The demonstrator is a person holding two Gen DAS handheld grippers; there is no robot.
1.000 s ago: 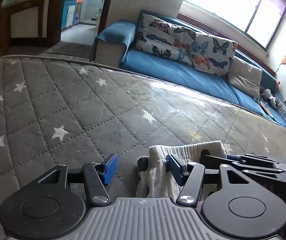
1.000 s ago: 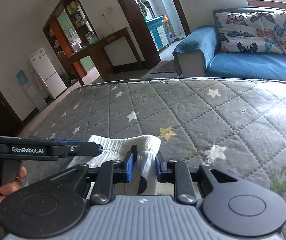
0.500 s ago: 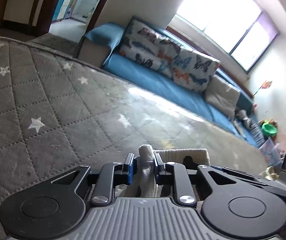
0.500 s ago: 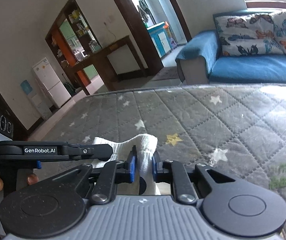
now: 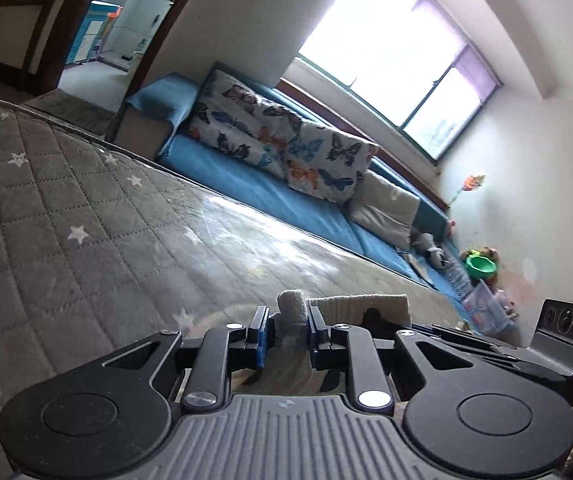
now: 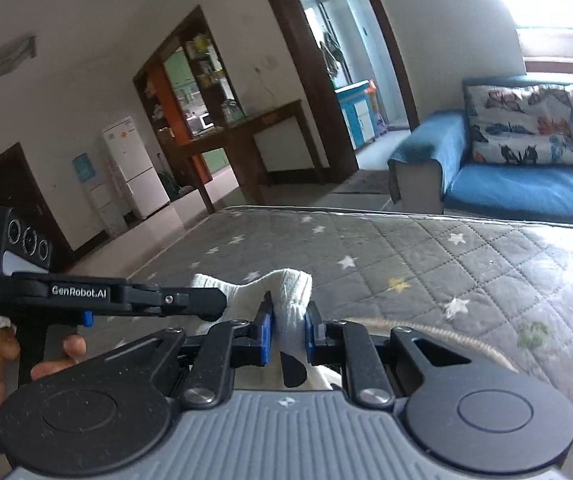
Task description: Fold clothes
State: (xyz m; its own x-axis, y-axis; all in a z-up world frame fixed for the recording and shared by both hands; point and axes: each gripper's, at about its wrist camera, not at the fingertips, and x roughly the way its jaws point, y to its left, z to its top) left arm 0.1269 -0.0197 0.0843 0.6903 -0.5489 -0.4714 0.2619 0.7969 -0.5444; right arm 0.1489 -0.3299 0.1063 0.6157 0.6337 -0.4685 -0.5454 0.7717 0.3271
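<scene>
A white knitted garment (image 5: 360, 303) is held up off the grey star-quilted mattress (image 5: 86, 248). My left gripper (image 5: 286, 326) is shut on one bunched corner of it. My right gripper (image 6: 288, 326) is shut on the other corner of the garment (image 6: 286, 288). The top edge stretches between the two grippers. The right gripper's body (image 5: 526, 352) shows at the right of the left wrist view; the left gripper's body (image 6: 98, 292) shows at the left of the right wrist view. The hanging part of the garment is hidden below the grippers.
A blue sofa (image 5: 270, 196) with butterfly cushions (image 5: 286, 140) runs along the mattress's far side under a bright window. A dark wooden desk (image 6: 254, 136), a white fridge (image 6: 134, 168) and a doorway lie beyond the mattress's far end. Toys (image 5: 482, 266) sit by the wall.
The left gripper closed on the garment's corner, having been open a second ago. Both grippers rose and tilted up, lifting the garment off the mattress.
</scene>
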